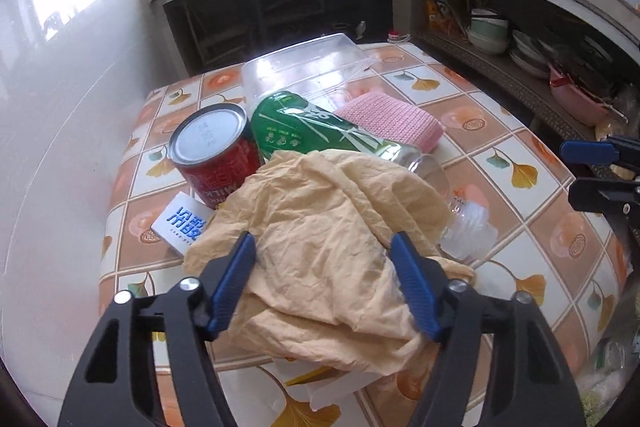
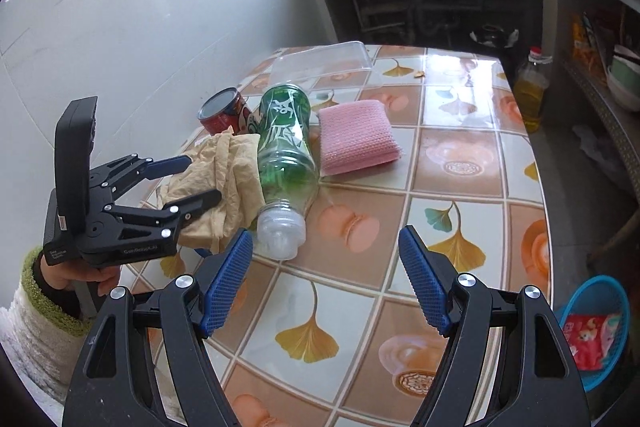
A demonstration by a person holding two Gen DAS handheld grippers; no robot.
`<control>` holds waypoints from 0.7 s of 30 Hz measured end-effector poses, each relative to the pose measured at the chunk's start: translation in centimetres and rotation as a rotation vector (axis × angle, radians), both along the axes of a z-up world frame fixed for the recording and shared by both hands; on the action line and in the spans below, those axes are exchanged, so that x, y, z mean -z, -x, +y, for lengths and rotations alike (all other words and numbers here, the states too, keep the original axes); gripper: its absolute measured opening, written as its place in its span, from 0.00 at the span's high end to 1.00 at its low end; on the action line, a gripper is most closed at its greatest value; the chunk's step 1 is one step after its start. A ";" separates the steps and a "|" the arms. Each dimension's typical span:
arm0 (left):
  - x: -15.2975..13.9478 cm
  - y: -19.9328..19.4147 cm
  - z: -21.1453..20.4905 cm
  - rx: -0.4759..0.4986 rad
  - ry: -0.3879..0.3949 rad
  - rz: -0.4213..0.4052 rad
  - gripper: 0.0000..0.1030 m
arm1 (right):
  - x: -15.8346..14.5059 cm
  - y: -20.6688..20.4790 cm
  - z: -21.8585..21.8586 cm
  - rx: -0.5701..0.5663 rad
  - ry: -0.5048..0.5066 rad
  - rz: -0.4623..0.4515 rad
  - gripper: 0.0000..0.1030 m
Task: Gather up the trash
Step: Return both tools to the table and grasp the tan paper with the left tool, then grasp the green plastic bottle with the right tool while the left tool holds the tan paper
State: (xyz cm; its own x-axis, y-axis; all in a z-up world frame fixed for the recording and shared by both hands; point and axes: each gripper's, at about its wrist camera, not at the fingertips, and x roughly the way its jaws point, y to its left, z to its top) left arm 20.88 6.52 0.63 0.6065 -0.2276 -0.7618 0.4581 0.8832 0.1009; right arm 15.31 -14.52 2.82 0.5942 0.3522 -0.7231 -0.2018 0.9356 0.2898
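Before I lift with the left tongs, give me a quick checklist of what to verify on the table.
1. Crumpled tan paper sits between the left tongs: ok.
2. Pads actually pinching the paper: cannot tell; they flank it closely, firm pressure is unclear.
3. Paper free of the green bottle: not ok; it drapes against the bottle's side, so a lift may drag it.
4. Red can and small white box outside the tongs: ok, both lie beyond the left pad.
5. Right tongs out of the way: ok, open over bare tiles, holding nothing.
6. Blue basket reachable: cannot tell; it sits on the floor past the table edge.
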 end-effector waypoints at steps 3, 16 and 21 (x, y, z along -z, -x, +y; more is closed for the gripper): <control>-0.2 0.1 0.2 0.012 0.010 0.004 0.50 | -0.4 0.4 0.1 0.003 0.005 -0.012 0.30; -1.7 1.3 1.8 -0.004 0.147 0.004 0.95 | -2.2 1.4 -0.1 0.016 0.000 -0.042 0.30; -3.5 2.2 4.5 -0.064 0.263 -0.042 0.96 | -2.6 0.5 0.4 0.002 -0.016 -0.036 0.30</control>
